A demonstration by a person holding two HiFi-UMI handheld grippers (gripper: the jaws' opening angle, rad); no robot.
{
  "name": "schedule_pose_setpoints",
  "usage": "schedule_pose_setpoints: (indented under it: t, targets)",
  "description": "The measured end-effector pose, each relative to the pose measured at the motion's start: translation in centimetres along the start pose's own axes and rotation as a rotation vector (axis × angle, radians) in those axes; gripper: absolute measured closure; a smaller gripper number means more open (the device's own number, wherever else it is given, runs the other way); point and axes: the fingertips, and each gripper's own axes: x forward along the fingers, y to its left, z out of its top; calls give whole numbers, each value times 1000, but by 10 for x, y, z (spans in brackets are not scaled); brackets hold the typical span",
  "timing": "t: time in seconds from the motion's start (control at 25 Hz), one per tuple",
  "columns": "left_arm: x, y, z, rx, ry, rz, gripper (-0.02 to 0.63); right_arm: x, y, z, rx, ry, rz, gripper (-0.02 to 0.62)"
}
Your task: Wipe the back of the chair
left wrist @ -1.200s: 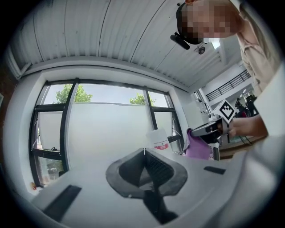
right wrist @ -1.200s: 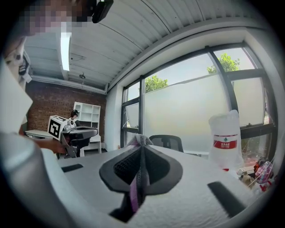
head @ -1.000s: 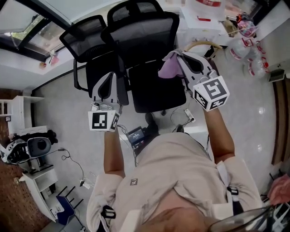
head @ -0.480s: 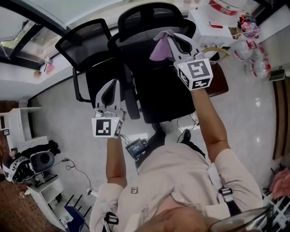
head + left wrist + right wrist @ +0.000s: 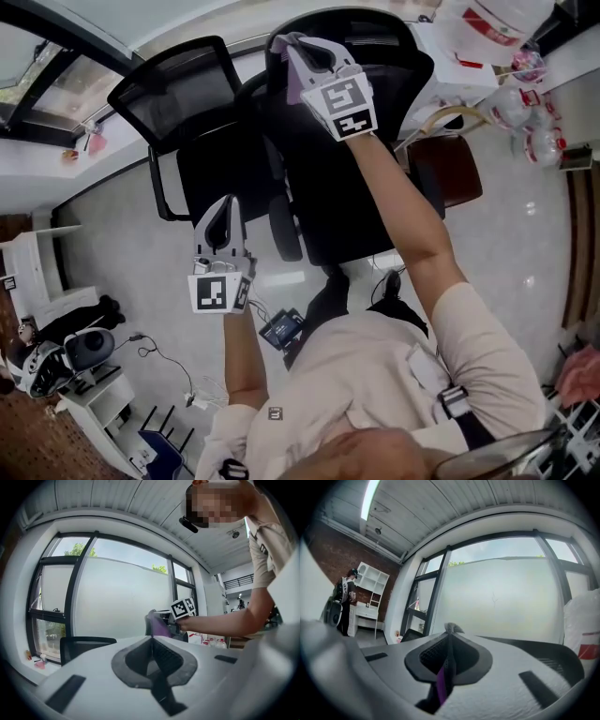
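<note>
A black mesh office chair [image 5: 398, 70] stands in front of me, its seat [image 5: 342, 211] below the backrest. My right gripper [image 5: 292, 42] is raised at the upper left edge of the backrest, shut on a purple cloth [image 5: 292, 89]. In the right gripper view the cloth [image 5: 440, 688] is pinched between the shut jaws of the right gripper [image 5: 449, 641], and the chair's dark top edge [image 5: 543, 656] lies to the right. My left gripper [image 5: 225, 204] hangs lower left beside the armrest [image 5: 285, 228], shut and empty. The left gripper view shows the cloth [image 5: 159, 626] beyond the left gripper [image 5: 152, 641].
A second black mesh chair [image 5: 173, 89] stands at the left, close to the first. A brown stool [image 5: 448, 169] and white bags with bottles [image 5: 525, 70] sit at the right. Large windows [image 5: 117, 597] lie behind. A white shelf [image 5: 33, 253] stands far left.
My right gripper has carried the purple cloth up and to the left, from the seat's right side to the backrest's upper left edge. The left gripper has sunk slightly.
</note>
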Motion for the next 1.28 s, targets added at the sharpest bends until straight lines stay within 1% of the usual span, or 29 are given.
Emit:
schedule_pose_setpoints:
  t: [0.08,0.16,0.24,0.4,0.52,0.6,0.68,0.88,0.96,1.12,1.28]
  targets:
    - [4,7,-7,-11,7,0,598,14,4,-12,-45,37,5,583]
    - [10,9,-11,-16,9,-6,598,15,-9,-22,-89,76,-27,584]
    - [17,9,-13,-21,10,-18,598,7,-35,-32,-109,118,-91,584]
    - [35,-2,-15,-24,10,-55,598,-31,-109,-52,-107,192,-254,584]
    - [49,-13,-15,-23,13,-84,598,-64,-155,-59,-97,206,-349,584]
    - [57,-21,-14,-19,13,-101,598,-80,-174,-60,-99,197,-386,583]
    - [65,-27,-13,-14,9,-111,598,-91,-183,-59,-102,183,-405,583]
    - [91,-28,-3,-18,-29,-89,598,-93,-183,-60,-73,163,-406,584]
    - [107,-26,6,-8,-54,-82,598,-82,-171,-59,-64,157,-381,584]
    - [127,-19,18,25,-89,-73,598,-42,-119,-55,-50,137,-268,584]
    - [129,0,8,25,-81,-47,598,-5,-50,-46,-31,85,-142,584]
